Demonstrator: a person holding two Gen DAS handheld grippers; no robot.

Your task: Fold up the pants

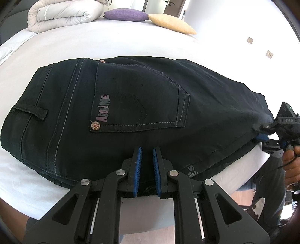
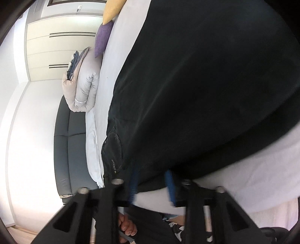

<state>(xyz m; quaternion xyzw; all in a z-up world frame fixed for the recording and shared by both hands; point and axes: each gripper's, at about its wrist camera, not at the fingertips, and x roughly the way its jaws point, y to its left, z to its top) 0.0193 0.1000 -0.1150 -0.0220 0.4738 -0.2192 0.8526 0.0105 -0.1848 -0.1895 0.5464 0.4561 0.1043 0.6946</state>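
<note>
Black pants (image 1: 142,97) lie flat on the white bed (image 1: 112,43), back pocket with a pink label facing up. In the left wrist view my left gripper (image 1: 147,165) sits at the pants' near edge, its blue pads close together with dark cloth pinched between them. My right gripper (image 1: 261,133) is at the far right of that view, one finger above and a blue pad below the cloth at the pants' leg side. The right wrist view is blurred: the pants (image 2: 196,93) fill it, and their edge runs between the right gripper's (image 2: 152,184) blue pads.
A rolled white duvet (image 1: 63,15), a purple pillow (image 1: 124,15) and a yellow pillow (image 1: 170,23) lie at the bed's far end. A person's hand (image 1: 290,159) holds the right gripper beside the bed. Pale cupboard doors (image 2: 61,47) stand beyond the bed.
</note>
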